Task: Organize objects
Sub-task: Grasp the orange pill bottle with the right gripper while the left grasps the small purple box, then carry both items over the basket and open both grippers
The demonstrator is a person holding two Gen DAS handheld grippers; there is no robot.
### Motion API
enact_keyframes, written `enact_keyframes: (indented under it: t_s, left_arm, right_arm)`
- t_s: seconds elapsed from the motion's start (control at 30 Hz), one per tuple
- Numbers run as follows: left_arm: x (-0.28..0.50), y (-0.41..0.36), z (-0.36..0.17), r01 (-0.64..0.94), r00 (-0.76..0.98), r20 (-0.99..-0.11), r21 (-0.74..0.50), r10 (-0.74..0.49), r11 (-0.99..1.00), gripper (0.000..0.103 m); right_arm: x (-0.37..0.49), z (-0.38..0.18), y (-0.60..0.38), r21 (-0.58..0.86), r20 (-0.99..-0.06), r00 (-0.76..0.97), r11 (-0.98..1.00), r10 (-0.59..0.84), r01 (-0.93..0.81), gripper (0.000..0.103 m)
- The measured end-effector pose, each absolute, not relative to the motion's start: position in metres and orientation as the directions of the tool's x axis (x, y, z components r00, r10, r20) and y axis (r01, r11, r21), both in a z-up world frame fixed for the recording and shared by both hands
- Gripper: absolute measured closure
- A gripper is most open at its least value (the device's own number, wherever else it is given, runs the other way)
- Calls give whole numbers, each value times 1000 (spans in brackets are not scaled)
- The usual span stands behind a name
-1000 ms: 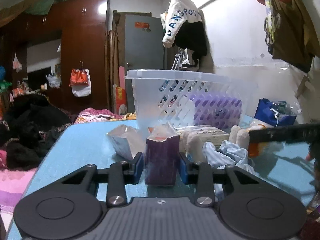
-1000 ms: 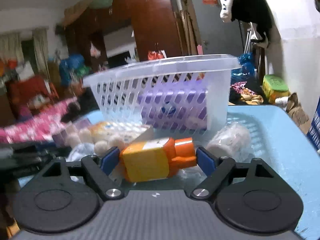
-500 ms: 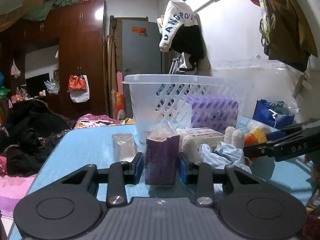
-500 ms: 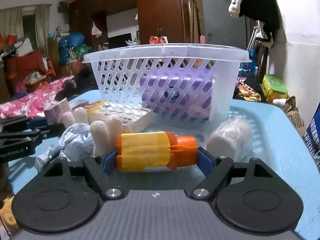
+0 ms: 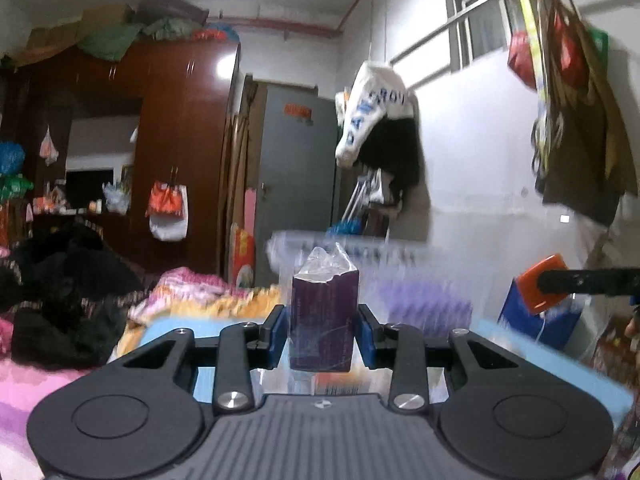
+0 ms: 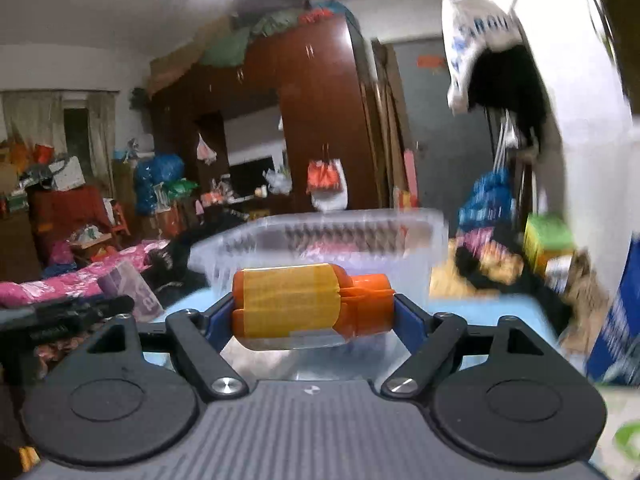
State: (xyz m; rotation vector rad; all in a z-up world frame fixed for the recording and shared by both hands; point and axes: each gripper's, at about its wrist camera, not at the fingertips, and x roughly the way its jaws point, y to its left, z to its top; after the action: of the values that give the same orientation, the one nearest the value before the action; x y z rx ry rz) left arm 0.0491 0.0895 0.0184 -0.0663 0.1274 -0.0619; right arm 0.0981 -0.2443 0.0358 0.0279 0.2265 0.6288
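Observation:
My left gripper is shut on a purple carton with a clear plastic top, held upright above the blue table. My right gripper is shut on an orange and yellow bottle lying sideways between its pads, also lifted. The white plastic basket stands blurred behind the bottle; it also shows behind the carton in the left wrist view. The right gripper with the bottle's orange end shows at the right of the left wrist view.
A blue bag stands by the wall at the table's right. A bed with pink bedding and dark clothes lies to the left. A brown wardrobe and grey door stand behind.
Both grippers have risen from the table with their objects still held. The basket and table items have dropped lower in view and blurred.

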Motion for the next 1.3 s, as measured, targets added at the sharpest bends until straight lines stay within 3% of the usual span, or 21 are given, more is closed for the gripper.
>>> enact_keyframes:
  t_s: [0.17,0.27,0.43,0.63,0.7,0.77,0.83,0.97,1.07,1.17,1.3]
  left_arm:
    - [101,82,75,77,988,-130,-87,-88,993,63]
    - [154,74,95,57,973,-218,-69,-71,996,63]
    - [226,71,84,34,921,-386,-57,-53,998,63]
    - [248,66,70,42,900,-433,-35,-53,999,62]
    - [245,65,70,32,912,-408,-7,-32,999,50]
    - [232,67,75,17,938,-345,-6,-18,1000,14]
    - [209,74,81,37,961,-273,-48,-49,998,12]
    - [138,93,79,127,975,-175,-76,-139,989,9]
    - [94,110,57,75,985,-148,-82,-86,994,4]
    - [77,130,27,-10,984,-177,-104,-8,994,4]
    - [96,153,0,-58,956,-295,-173,4,983,4]
  right_arm:
    - [139,80,-209,19,-211,790,810,576,-586,21]
    - [183,92,-184,24,-282,794,832,538,-555,21]
    - [252,79,-163,80,-429,774,872,467,-482,21]
    - [283,62,-148,85,-505,749,888,430,-452,21]
    - [280,63,-145,75,-527,739,889,419,-451,20]
    - [273,67,-153,74,-518,750,895,412,-440,16]
    - [257,73,-169,114,-443,779,890,444,-442,1]
    - [208,76,-221,261,-280,780,826,560,-499,0]
    - [171,53,-261,291,-235,778,806,583,-516,0]
    - [156,14,-281,300,-315,767,825,560,-479,0]
    - [163,-26,-283,327,-455,729,857,511,-397,0]
